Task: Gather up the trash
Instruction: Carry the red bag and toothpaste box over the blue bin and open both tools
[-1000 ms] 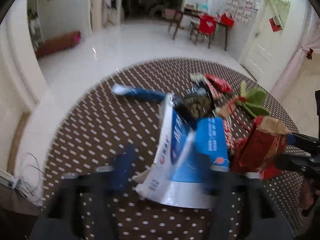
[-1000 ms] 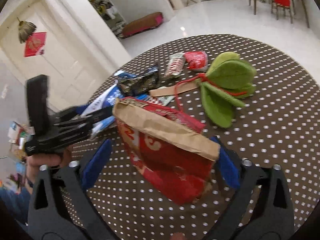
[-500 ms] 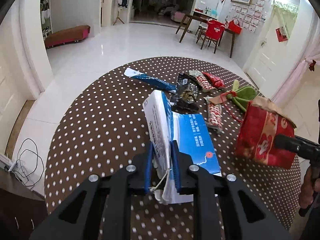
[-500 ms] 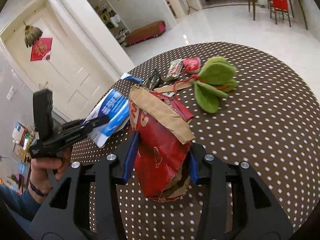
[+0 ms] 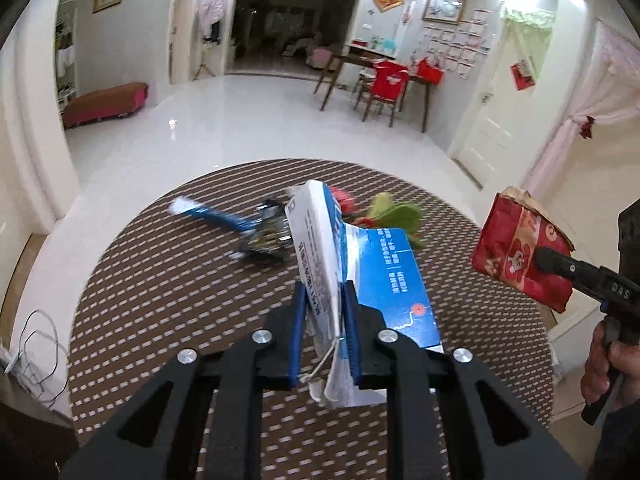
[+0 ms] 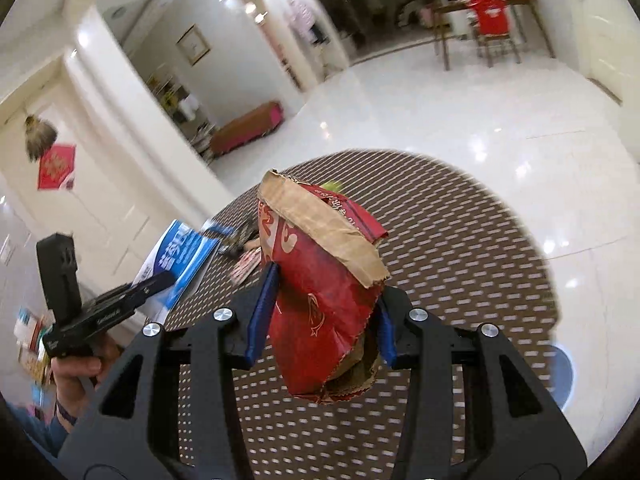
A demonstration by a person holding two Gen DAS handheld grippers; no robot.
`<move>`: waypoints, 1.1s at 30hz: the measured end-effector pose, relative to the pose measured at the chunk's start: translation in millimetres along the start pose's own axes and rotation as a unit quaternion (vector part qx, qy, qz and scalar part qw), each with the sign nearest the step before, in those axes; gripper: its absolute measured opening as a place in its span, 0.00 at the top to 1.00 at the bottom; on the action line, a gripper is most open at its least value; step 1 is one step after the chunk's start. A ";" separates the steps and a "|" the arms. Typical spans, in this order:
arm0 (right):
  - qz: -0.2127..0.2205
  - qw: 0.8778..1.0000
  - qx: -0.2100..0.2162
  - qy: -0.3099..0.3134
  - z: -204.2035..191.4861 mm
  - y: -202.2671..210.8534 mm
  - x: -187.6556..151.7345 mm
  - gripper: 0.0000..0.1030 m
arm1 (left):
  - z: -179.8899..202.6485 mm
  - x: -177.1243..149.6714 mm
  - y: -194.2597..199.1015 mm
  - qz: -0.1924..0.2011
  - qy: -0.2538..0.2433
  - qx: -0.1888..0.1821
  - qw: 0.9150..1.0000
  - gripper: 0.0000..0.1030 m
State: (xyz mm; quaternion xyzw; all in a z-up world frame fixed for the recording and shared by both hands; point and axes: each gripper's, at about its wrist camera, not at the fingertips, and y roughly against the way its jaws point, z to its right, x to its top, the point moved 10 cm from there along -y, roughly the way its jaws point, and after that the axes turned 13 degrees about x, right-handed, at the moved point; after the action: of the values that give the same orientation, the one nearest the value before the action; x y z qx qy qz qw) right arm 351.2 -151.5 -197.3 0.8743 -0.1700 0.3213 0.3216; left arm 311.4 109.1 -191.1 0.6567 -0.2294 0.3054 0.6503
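Observation:
My left gripper point(image 5: 323, 300) is shut on a blue and white paper bag point(image 5: 384, 280) and holds it above the round dotted table point(image 5: 160, 292). My right gripper point(image 6: 324, 280) is shut on a red paper bag point(image 6: 320, 280) with a brown folded top, lifted above the table point(image 6: 460, 260). The red bag also shows at the right of the left wrist view point(image 5: 520, 252), and the blue and white bag at the left of the right wrist view point(image 6: 180, 252). A blue wrapper point(image 5: 212, 216), a dark wrapper point(image 5: 268, 240) and a green felt piece point(image 5: 400, 216) lie on the table.
Beyond the table lies a white tiled floor point(image 5: 240, 128) with a brown bench point(image 5: 104, 104) at the left and a dining table with red chairs point(image 5: 388, 80) at the back. Cables point(image 5: 36, 344) lie on the floor at the left.
Both grippers closed on their bags and have lifted them off the table. The cameras now look higher across the room, and the table appears further below.

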 end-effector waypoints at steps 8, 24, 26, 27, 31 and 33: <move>0.069 0.993 -0.090 -0.037 64.0 91.4 15.5 0.59 | 87.9 11.1 3.4 0.011 -0.060 -0.052 0.997 0.83; 0.106 0.950 -0.268 -0.121 186.4 209.8 -37.1 0.58 | 262.5 5.1 -6.5 0.004 -0.167 -0.145 0.975 0.83; 0.098 0.945 -0.283 -0.131 195.6 210.6 -49.4 0.58 | 275.4 3.3 -6.1 0.003 -0.176 -0.151 0.973 0.83; 0.095 0.944 -0.285 -0.136 200.6 209.8 -53.7 0.58 | 280.8 2.7 -6.9 0.003 -0.179 -0.153 0.972 0.83; 0.072 0.941 -0.289 -0.161 223.7 194.6 -79.3 0.56 | 306.5 -1.2 -9.7 -0.005 -0.192 -0.163 0.968 0.83; 0.064 0.941 -0.283 -0.174 233.5 185.7 -84.0 0.53 | 320.5 -4.2 -12.0 -0.011 -0.201 -0.168 0.965 0.83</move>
State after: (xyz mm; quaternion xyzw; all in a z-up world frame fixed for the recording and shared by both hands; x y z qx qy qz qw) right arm 301.6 -437.2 -306.5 0.7764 -0.3632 0.1226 0.5002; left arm 349.8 -209.3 -192.2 0.5881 -0.3961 0.1168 0.6954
